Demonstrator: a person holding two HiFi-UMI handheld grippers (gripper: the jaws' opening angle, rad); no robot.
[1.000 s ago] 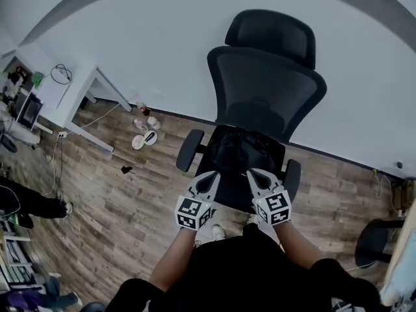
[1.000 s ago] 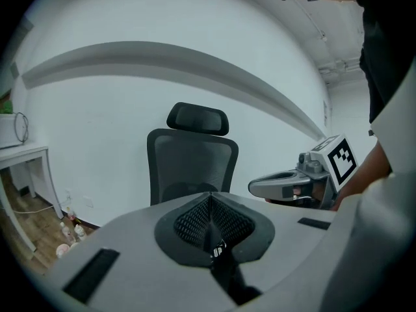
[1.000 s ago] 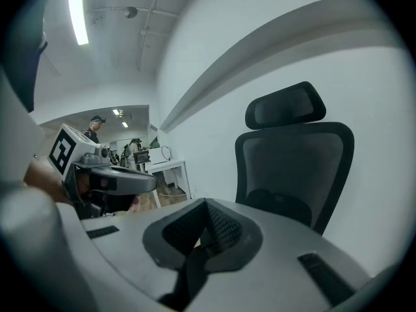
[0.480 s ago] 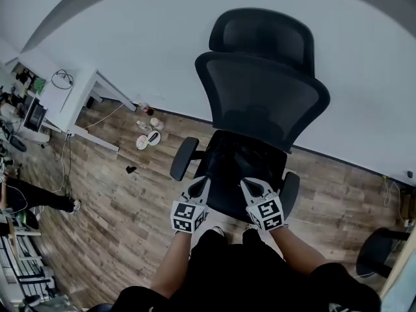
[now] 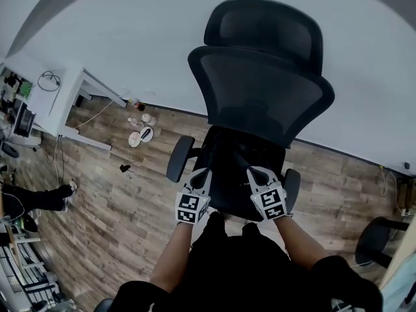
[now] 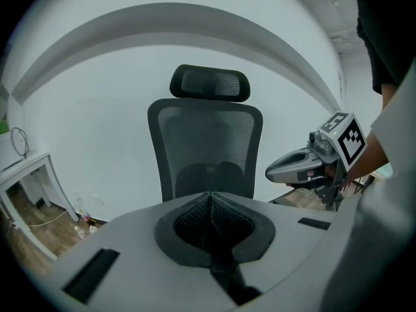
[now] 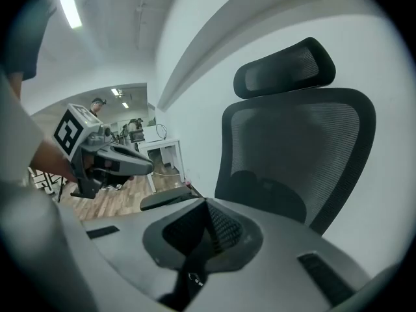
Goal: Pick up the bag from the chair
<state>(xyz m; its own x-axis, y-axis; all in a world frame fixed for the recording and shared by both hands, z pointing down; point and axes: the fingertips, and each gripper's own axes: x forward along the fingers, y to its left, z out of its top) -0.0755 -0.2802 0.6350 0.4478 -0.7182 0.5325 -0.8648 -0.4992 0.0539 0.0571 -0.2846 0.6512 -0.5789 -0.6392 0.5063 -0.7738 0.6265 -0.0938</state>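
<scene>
A black mesh office chair (image 5: 260, 90) stands against the white wall. On its seat lies a dark bag (image 5: 242, 164), hard to tell from the black seat. My left gripper (image 5: 201, 173) is at the seat's front left edge and my right gripper (image 5: 255, 172) at its front right, both pointing at the bag. Each one's jaws meet with nothing between them. In the left gripper view the chair back (image 6: 207, 149) is straight ahead and the right gripper (image 6: 300, 168) shows beside it. In the right gripper view the left gripper (image 7: 110, 161) shows left of the chair (image 7: 296, 155).
The chair's armrests (image 5: 179, 158) flank the seat. A white desk (image 5: 62, 99) stands at the left, with small items on the wooden floor (image 5: 140, 134) by the wall. A person's legs (image 5: 32, 199) are at the far left, and another chair's base (image 5: 372, 239) at the right.
Both grippers have moved closer to the chair, from short of the seat to its front edge. The chair looks larger and nearer. Both stay shut.
</scene>
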